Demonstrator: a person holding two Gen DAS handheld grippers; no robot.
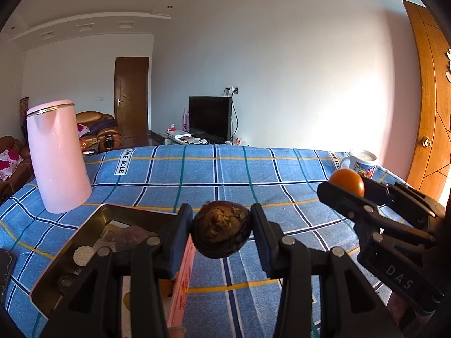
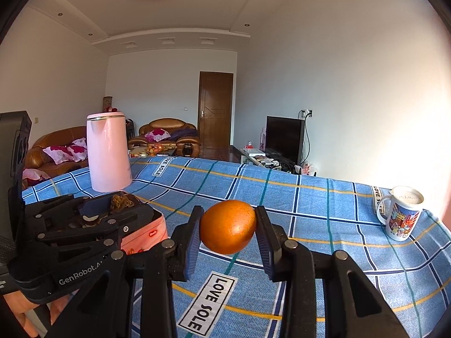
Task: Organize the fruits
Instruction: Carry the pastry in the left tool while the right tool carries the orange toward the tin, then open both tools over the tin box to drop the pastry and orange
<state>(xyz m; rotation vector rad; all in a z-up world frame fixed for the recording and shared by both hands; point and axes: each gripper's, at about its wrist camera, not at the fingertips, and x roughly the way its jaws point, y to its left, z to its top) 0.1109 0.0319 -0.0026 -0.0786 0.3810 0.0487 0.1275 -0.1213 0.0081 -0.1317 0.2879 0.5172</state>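
My left gripper is shut on a dark brown wrinkled fruit and holds it above the blue checked cloth, just right of a metal tin with a pink side. My right gripper is shut on an orange and holds it above the cloth. The right gripper with the orange shows at the right of the left wrist view. The left gripper with the brown fruit shows at the left of the right wrist view, over the pink tin.
A tall pink kettle stands at the far left of the table. A printed mug stands near the right edge. The tin holds some dark round items. A dark phone lies at the left edge. A wooden door is at the right.
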